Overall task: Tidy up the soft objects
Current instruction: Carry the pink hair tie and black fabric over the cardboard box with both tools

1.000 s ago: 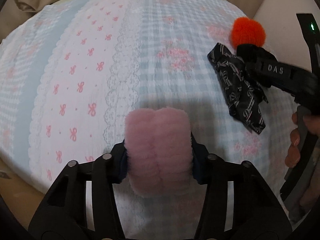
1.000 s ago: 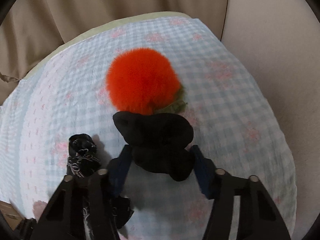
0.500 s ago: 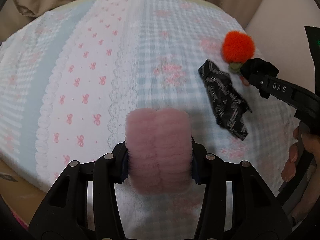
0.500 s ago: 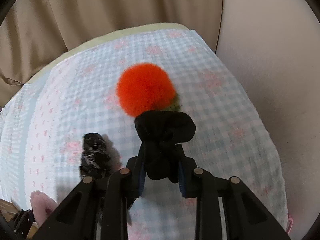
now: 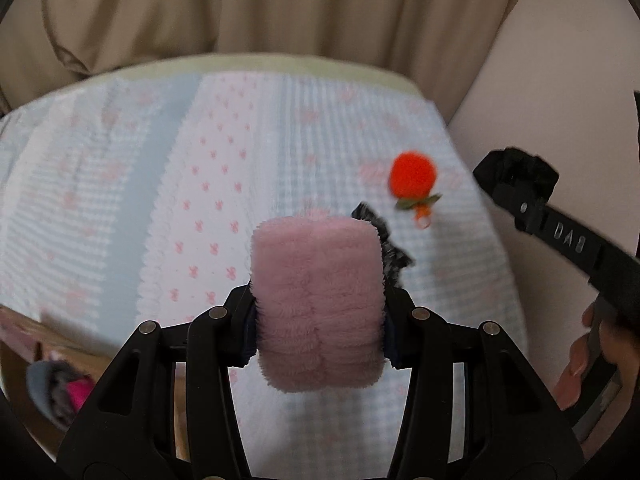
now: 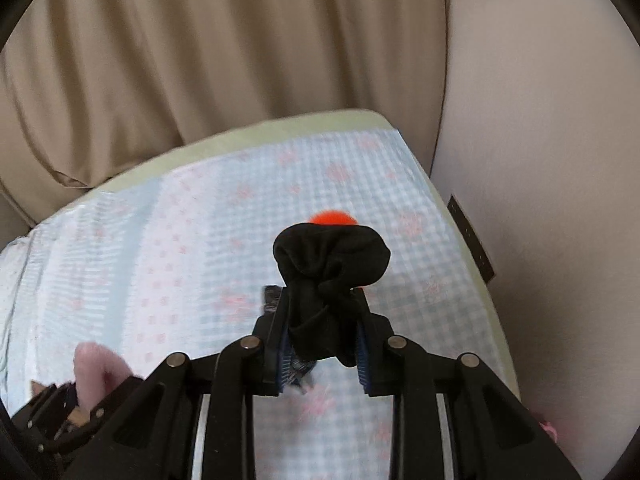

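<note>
My left gripper (image 5: 319,320) is shut on a fluffy pink scrunchie (image 5: 318,304) and holds it above the bed; it also shows low left in the right wrist view (image 6: 96,368). My right gripper (image 6: 322,344) is shut on a black scrunchie (image 6: 330,268), lifted off the bed; it shows at the right of the left wrist view (image 5: 516,178). An orange pom-pom (image 5: 413,176) with a green leaf lies on the bedspread (image 5: 160,200); only its top (image 6: 334,218) shows behind the black scrunchie. A black patterned cloth (image 5: 394,252) lies partly hidden behind the pink scrunchie.
Beige curtains (image 6: 200,60) hang behind the bed. A plain wall (image 6: 540,140) runs along the bed's right side. The bed's left edge drops to a floor with a grey and pink item (image 5: 60,392).
Both grippers have risen and pulled back from the bed with their scrunchies. The right gripper closed on the black scrunchie and lifted it away from the orange pom-pom.
</note>
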Demonstrator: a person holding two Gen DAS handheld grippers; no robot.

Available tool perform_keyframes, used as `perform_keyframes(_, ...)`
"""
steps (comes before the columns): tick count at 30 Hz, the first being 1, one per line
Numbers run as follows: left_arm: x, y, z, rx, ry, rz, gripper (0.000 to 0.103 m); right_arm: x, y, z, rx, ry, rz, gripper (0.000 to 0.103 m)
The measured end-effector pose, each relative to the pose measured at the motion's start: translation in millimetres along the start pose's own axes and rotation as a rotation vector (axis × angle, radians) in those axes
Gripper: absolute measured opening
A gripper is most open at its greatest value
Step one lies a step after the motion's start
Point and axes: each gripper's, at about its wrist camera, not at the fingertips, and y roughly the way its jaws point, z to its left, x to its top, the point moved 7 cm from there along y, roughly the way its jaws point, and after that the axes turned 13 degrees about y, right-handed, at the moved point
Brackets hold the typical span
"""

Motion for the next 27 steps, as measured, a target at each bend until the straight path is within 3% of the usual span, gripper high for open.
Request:
perform_keyframes(6,18,-91,7,0.002,0.008,-0.082,0.043,6,-81,39,0.057,-0.063,-0.031,0.024)
perform_keyframes(13,20,-174,48,0.03,-0.009,-0.14,0.044,-9,-158,96,0.131,-0.128,-0.032,0.024)
perform_keyframes(18,5,-213,92,0.038,-0.029,-0.135,0.044,-44,-188,140,0.157,-0.161,0.014,0.024)
perform_keyframes(22,-16,-237,131,0.045,0.017,-0.117,0.044,-92,-204,179,0.168,-0.176,0.059,0.024)
perform_keyframes(27,-56,-248,189,0.037,0.041,-0.05,0.044,-143,-196,214,0.187,-0.131,0.153,0.024)
